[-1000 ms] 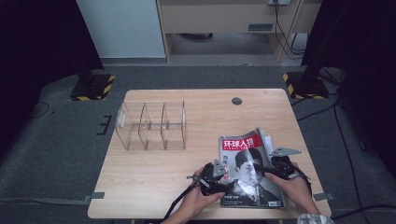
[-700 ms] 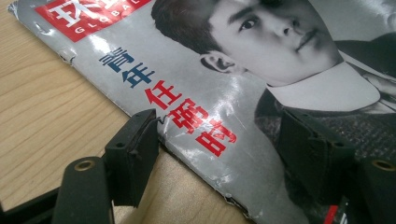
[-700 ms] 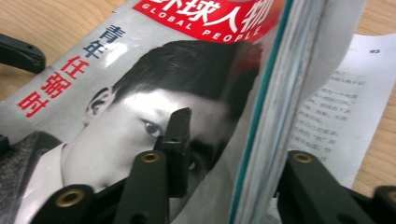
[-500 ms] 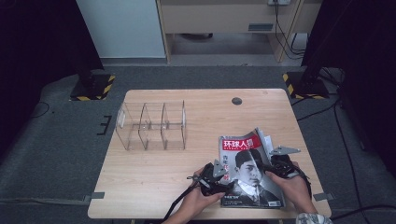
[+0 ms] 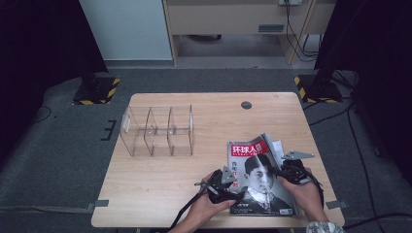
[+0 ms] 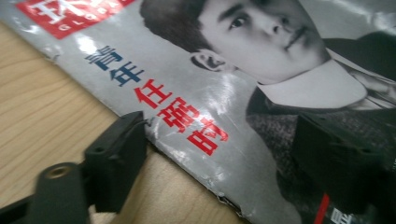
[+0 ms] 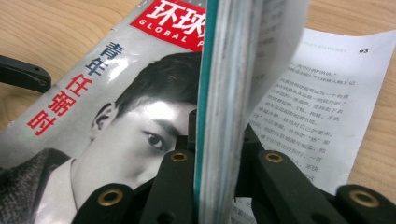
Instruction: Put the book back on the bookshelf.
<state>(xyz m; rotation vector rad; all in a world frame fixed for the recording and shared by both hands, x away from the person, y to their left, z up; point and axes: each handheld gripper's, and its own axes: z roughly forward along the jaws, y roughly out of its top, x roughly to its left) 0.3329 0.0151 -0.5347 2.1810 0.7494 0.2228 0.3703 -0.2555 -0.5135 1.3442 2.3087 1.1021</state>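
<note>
A magazine (image 5: 257,179) with a red title block and a portrait cover lies at the table's front right. My right gripper (image 5: 281,171) holds its right edge. In the right gripper view its jaws, which have just been closing, clamp the raised stack of pages (image 7: 219,93), so the gripper (image 7: 219,135) is shut on the magazine. My left gripper (image 5: 234,191) is at the cover's left edge. Its jaws have just been opening and the gripper (image 6: 219,130) stands open. One finger (image 6: 116,154) is at the edge of the magazine (image 6: 224,93) and the other rests over the cover.
A clear acrylic organizer (image 5: 158,131) with three compartments stands at the table's left middle. A round cable hole (image 5: 246,105) sits near the far edge. Bare wood of the table (image 5: 160,189) lies left of the magazine. A loose printed page (image 7: 327,93) lies under the lifted edge.
Both hands stay where they were at the magazine's two sides. The magazine has not shifted on the table.
</note>
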